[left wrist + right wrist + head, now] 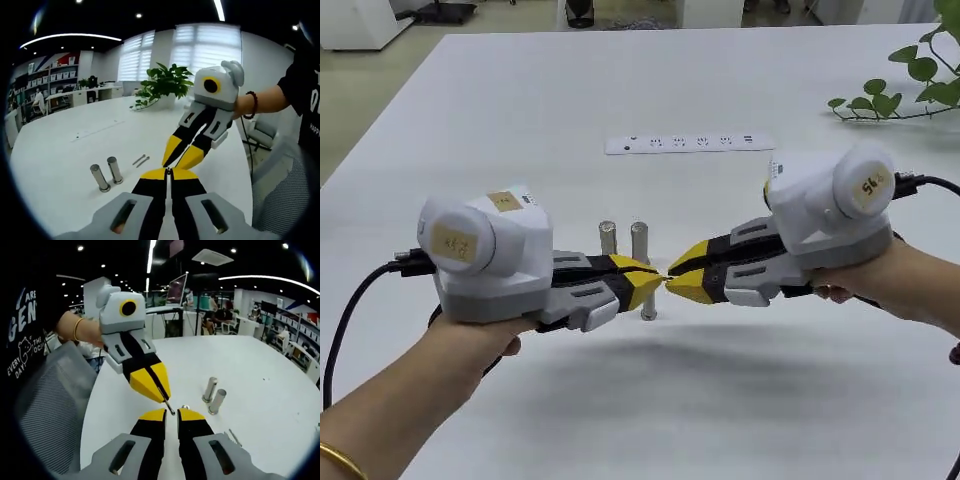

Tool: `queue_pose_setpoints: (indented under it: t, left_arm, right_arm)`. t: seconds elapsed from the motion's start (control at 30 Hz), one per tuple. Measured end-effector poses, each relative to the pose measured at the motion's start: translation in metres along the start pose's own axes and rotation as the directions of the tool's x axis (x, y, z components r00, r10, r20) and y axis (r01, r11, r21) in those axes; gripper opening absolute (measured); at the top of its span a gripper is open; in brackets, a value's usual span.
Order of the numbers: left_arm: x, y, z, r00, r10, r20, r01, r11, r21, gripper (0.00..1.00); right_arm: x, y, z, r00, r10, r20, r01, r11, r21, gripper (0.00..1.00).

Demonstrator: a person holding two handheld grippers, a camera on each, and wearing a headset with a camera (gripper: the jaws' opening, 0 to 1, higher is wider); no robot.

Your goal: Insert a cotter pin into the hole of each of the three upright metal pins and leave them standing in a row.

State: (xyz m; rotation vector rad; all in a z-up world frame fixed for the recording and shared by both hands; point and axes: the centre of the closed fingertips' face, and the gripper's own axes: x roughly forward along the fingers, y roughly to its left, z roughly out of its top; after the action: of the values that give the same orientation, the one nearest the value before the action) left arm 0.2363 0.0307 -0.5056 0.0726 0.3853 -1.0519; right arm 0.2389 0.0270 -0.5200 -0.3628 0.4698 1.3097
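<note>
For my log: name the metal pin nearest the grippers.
The front pin, just under left gripper and right gripper; left rear pin and right rear pin stand behind.

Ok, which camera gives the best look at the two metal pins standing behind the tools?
The left gripper view: both metal pins stand in the open, visible base to top. The right gripper view shows them whole too, but tilted and close together. In the head view their lower parts are hidden behind the left tool.

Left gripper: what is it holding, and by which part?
The left gripper pinches a cotter pin by one end; the rest pokes out beyond its fingers.
</note>
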Motion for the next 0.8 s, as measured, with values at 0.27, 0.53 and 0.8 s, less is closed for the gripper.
queue_pose_setpoints:
  t: [0.27, 0.53, 0.8]
  left_arm:
    - [0.000, -0.009, 0.000, 0.9986, -0.053, 0.010, 0.053, 0.999, 0.012, 0.00]
    - [0.000, -0.016, -0.001, 0.9948, -0.101, 0.016, 0.101, 0.995, 0.000, 0.00]
    - [-0.002, -0.018, -0.004, 0.9939, -0.109, 0.019, 0.109, 0.994, -0.023, 0.00]
  right_arm:
    - [0.002, 0.014, -0.005, 0.9983, 0.059, 0.003, -0.059, 0.998, 0.030, 0.03]
    - [0.002, 0.022, -0.004, 0.9955, 0.095, 0.001, -0.095, 0.995, 0.026, 0.00]
    - [0.001, 0.025, -0.004, 0.9941, 0.107, -0.015, -0.107, 0.994, 0.006, 0.00]
